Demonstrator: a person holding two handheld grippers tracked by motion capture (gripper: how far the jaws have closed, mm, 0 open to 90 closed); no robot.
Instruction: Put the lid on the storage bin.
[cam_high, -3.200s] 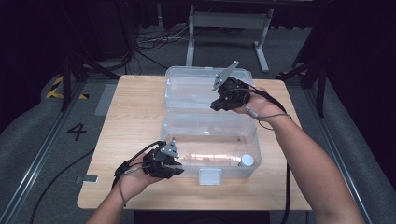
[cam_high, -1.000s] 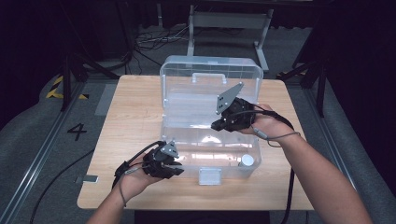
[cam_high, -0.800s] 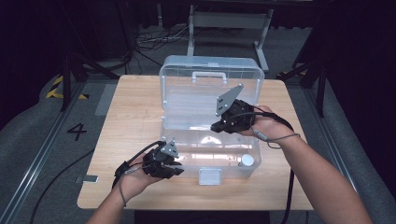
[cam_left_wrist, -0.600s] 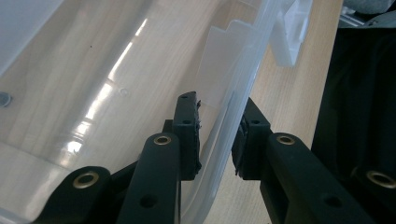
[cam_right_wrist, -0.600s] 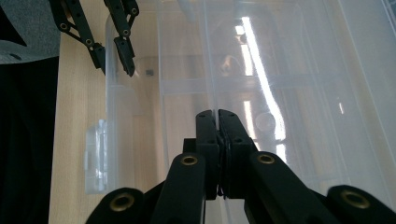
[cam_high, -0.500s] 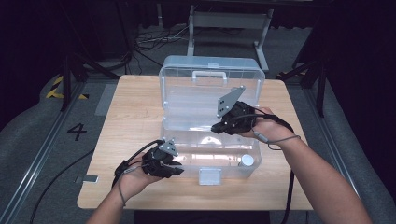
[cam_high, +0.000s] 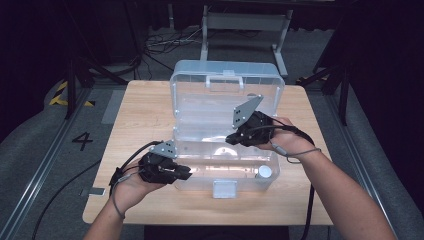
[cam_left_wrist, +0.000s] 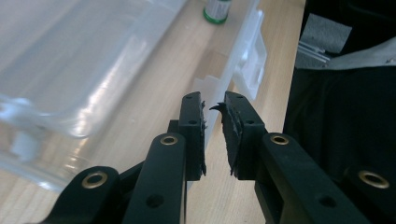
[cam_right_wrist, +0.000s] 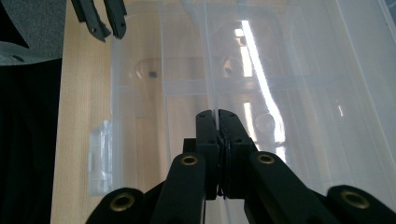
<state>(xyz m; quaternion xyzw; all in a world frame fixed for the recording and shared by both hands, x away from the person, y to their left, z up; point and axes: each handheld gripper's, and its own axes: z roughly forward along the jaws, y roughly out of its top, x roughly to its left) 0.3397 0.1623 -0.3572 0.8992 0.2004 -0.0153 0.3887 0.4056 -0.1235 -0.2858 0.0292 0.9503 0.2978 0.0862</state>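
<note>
Clear plastic box (cam_high: 225, 150) is set at the middle of the wooden table (cam_high: 140, 105), latch side toward the person, with its lid (cam_high: 227, 92) raised near upright at the far side and a small white-capped bottle (cam_high: 264, 172) lying in the base's near right corner. The lid's thin edge is clamped by the right gripper (cam_high: 235, 139), jaws pressed together on it in the right gripper view (cam_right_wrist: 218, 116). The left gripper (cam_high: 187, 172) is held at the base's near left edge; its jaws have just been closing, a narrow gap is left between them (cam_left_wrist: 212, 109), nothing is gripped, and bare tabletop lies to its left.
</note>
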